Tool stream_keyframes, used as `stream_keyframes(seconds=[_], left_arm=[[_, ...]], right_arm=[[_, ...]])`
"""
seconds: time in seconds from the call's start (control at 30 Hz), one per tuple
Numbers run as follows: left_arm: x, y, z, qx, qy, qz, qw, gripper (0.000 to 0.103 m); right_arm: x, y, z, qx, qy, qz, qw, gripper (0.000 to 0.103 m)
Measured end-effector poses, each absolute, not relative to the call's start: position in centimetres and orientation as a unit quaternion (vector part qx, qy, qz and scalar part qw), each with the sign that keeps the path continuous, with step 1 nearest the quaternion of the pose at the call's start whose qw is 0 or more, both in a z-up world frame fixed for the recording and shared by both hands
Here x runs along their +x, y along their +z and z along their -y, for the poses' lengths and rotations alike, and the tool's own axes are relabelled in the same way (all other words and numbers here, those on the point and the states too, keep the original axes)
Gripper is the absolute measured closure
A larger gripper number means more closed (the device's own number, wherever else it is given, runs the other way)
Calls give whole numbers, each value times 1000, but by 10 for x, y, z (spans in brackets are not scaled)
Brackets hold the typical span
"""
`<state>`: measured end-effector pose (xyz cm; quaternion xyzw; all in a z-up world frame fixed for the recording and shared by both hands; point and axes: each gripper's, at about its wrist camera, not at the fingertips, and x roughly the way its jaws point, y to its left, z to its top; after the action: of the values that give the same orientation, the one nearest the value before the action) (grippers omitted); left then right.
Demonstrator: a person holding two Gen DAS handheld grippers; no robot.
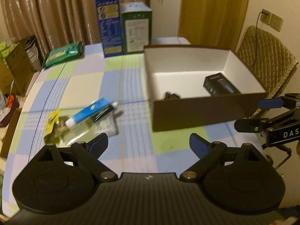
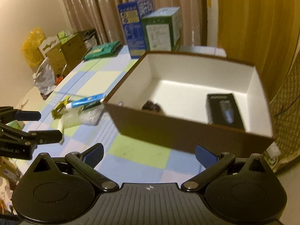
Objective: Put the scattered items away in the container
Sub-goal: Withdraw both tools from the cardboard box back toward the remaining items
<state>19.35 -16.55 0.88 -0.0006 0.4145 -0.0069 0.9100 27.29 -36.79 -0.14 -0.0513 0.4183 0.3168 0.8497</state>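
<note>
A brown box point(image 1: 206, 112) point(image 2: 168, 131) with a white inside stands on the checked tablecloth. Inside lie a black carton point(image 1: 221, 87) point(image 2: 225, 110) and a small dark item point(image 1: 171, 95) point(image 2: 152, 106). Left of the box lie a blue-and-white tube point(image 1: 88, 112) point(image 2: 84, 103), a yellow-green wrapper point(image 1: 51, 123) point(image 2: 61, 108) and a clear packet point(image 1: 106, 127) point(image 2: 88, 118). My left gripper point(image 1: 148, 144) point(image 2: 41, 125) hovers open over the cloth, near the tube, holding nothing. My right gripper point(image 2: 150, 152) point(image 1: 258, 114) is open before the box's near wall, also holding nothing.
A blue carton point(image 1: 109, 24) and a green carton point(image 1: 136, 30) stand upright at the table's far edge, with a flat green packet point(image 1: 63, 54) to their left. Cardboard boxes point(image 1: 16, 65) and bags crowd the floor at left. A quilted chair point(image 1: 262, 56) stands behind the box.
</note>
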Motion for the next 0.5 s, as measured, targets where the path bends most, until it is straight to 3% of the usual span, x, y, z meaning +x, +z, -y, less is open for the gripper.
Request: stream_keyframes(seconds=[0.5], left_arm=[[175,-3,72,-8,21,-433,901,12]], right_arm=[[252,-23,282,-59,333,-448,827,2]])
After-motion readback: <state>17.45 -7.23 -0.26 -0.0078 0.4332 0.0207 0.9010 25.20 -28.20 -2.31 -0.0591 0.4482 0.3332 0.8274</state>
